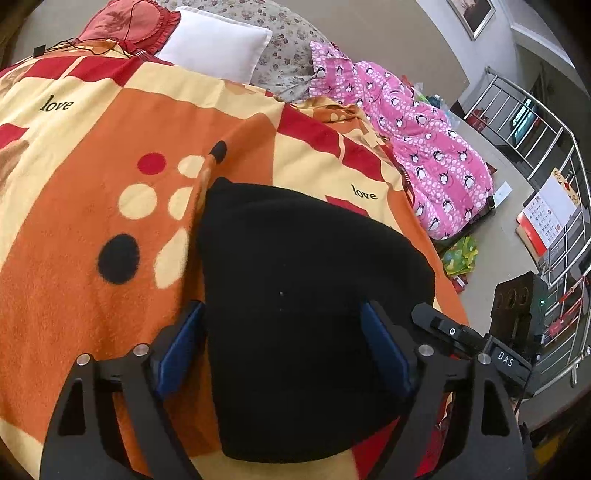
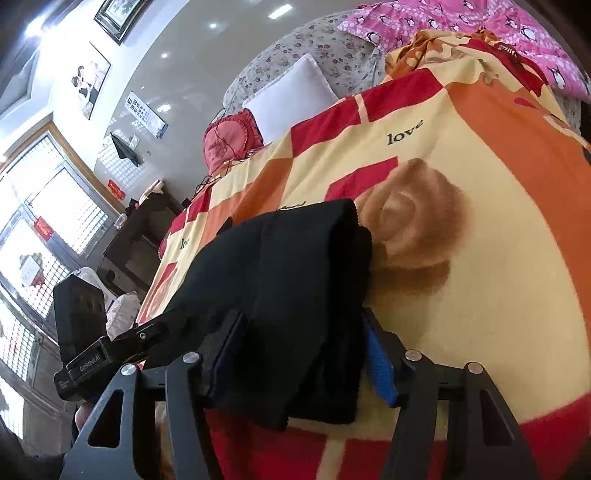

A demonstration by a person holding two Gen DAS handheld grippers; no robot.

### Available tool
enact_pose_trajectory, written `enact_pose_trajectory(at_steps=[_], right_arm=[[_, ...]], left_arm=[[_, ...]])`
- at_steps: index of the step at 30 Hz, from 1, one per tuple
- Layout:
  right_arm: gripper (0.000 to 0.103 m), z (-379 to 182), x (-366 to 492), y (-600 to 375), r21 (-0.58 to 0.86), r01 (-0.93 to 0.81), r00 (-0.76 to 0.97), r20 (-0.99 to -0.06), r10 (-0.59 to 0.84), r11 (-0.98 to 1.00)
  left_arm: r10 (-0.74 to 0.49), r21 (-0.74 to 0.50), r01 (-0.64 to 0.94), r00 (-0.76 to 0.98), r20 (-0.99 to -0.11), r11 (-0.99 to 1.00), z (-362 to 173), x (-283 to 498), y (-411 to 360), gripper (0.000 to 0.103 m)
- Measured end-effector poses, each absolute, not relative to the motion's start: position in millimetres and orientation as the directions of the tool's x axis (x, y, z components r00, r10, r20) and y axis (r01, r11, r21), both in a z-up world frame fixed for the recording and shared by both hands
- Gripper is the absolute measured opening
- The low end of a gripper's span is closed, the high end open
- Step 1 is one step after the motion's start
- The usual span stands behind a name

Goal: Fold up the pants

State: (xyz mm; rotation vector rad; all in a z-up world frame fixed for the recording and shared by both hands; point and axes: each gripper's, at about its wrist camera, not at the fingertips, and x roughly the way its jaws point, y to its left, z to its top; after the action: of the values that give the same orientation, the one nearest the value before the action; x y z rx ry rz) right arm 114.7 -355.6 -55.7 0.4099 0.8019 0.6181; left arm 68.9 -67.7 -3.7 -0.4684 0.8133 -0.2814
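Observation:
The black pants [image 1: 306, 295] lie folded into a thick bundle on an orange, red and cream blanket [image 1: 92, 206]. My left gripper [image 1: 284, 354] straddles their near end. Its blue pads [image 1: 177, 350] stand wide at the cloth's sides without squeezing it, so it is open. In the right wrist view the pants [image 2: 295, 280] bunch up between the pads [image 2: 380, 362] of my right gripper [image 2: 299, 358]. The fabric fills the gap and touches both faces, so this gripper is shut on it. The pants' near edge hides the crossbar. The two grippers sit side by side.
A pink penguin-print garment [image 1: 424, 147] lies along the bed's right edge. A white pillow [image 1: 218, 44] and a red cushion [image 1: 136, 22] rest at the head. Metal railings [image 1: 546, 158] and floor clutter stand beyond the right side, and dark furniture [image 2: 144, 236] on the left.

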Motion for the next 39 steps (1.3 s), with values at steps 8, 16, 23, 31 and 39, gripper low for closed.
enact_pose_trajectory(at_steps=[8,16,23,31,39], right_arm=[[0.055,-55,120,-352,0.572,-0.36,0.529,-0.526,0.666,0.737],[0.053,-49,151,-330,0.586,-0.336,0.549,-0.515,0.658,0.738],[0.053,-57,154,-333,0.624,-0.31,0.548,-0.499,0.671,0.717],[0.057,-54,153,-326,0.589,-0.356,0.499,-0.536,0.681,0.725],[0.046,-50,140,-331,0.576,-0.384,0.495,-0.531,0.688,0.721]], left_arm=[[-0.385,-0.484,0.067,0.705,-0.595,0.873,6,69,-65,0.077],[-0.293,-0.442,0.0,0.75,-0.593,0.897,18,102,-42,0.077],[-0.305,-0.449,-0.007,0.724,-0.618,0.894,10,114,-43,0.079],[-0.455,-0.597,0.009,0.657,-0.601,0.802,-6,106,-36,0.082],[-0.446,-0.562,0.053,0.672,-0.591,0.825,1,101,-49,0.069]])
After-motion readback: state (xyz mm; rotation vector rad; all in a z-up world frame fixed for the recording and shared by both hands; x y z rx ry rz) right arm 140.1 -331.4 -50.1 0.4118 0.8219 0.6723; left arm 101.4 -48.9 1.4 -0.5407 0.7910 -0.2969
